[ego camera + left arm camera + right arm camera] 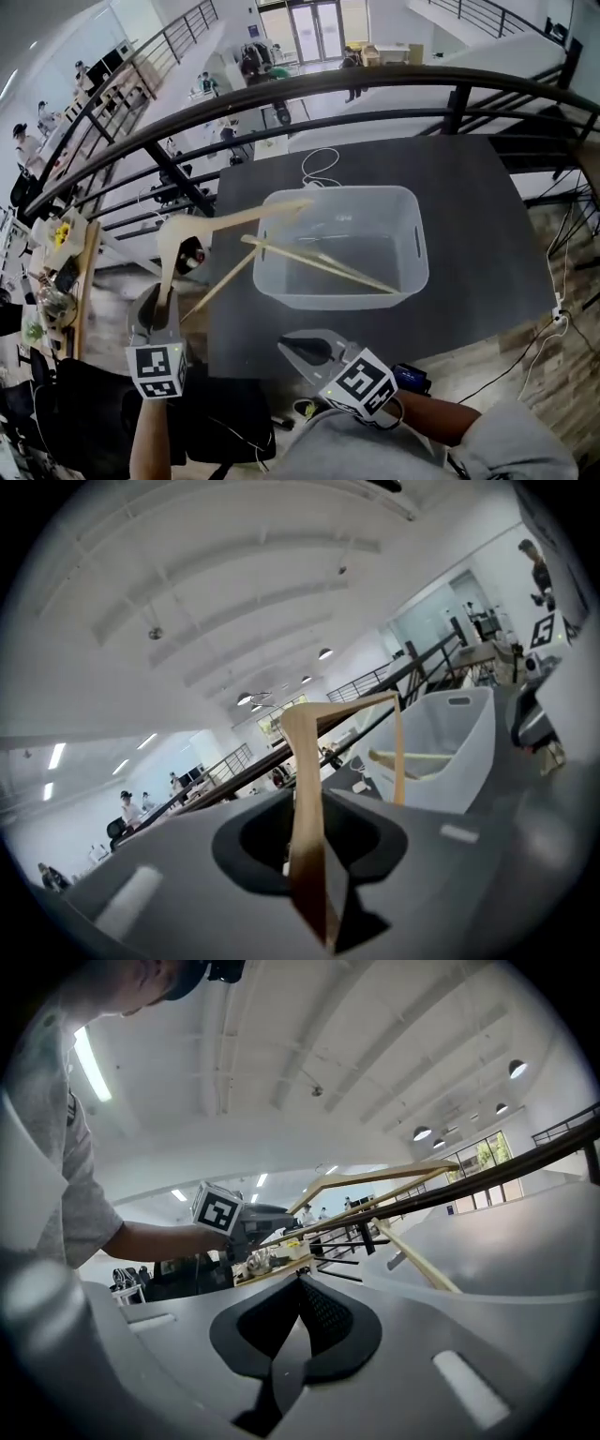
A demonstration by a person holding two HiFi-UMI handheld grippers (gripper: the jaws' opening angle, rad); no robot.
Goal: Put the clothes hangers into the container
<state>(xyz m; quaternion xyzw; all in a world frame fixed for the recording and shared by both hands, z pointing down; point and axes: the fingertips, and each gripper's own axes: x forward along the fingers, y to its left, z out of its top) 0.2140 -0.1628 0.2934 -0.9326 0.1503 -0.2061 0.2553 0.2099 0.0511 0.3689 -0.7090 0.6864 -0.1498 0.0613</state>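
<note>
Delivery step | left tongs (pixel 165 298) clamped on wooden hanger (pixel 239 220) at its bend, far arm reaching the clear plastic container (pixel 413 234) rim, ready to drop in | second hanger (pixel 319 264) inside, propped on the rim | right tongs (pixel 298 349) together, empty, held clear above the desk (pixel 469 187)

Black railing (pixel 281 87) overlooks a bright hall under white ceiling (pixel 234 574).

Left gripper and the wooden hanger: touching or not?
Touching. The left gripper view shows it: the left gripper has its jaws clamped on the wooden hanger, which runs up between them with no gap on either side.
</note>
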